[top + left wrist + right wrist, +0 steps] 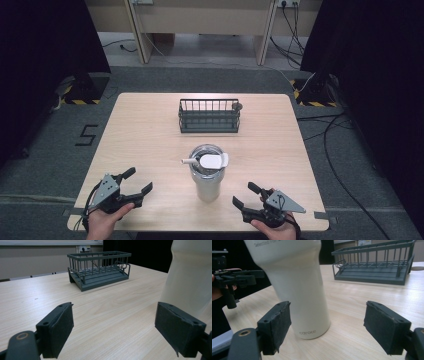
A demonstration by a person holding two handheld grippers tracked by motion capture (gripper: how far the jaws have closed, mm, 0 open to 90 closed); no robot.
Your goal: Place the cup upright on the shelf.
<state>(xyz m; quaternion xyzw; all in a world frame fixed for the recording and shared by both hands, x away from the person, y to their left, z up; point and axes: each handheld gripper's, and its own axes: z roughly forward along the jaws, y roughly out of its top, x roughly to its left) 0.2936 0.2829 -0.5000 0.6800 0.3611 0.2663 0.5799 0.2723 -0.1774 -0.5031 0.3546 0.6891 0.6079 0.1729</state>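
Cream tumbler [206, 179] lettered "carote" stands mid-counter [150, 140].
Left tool [136, 181] and right tool [243, 195] flank it, jaws spread wide, holding nothing. Partial print "Selected" sits higher up. The floor mark [87, 135] reads "5". Wire basket [209, 115] behind.

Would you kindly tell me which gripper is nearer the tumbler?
The right gripper: it sits just beside the cream tumbler, while the left gripper lies farther off.

My black grippers, left [136, 184] and right [243, 194], flank a cream tumbler [206, 183] with grey "carote" lettering, on light woodgrain table [145, 140]; dark grey wire basket [209, 115].
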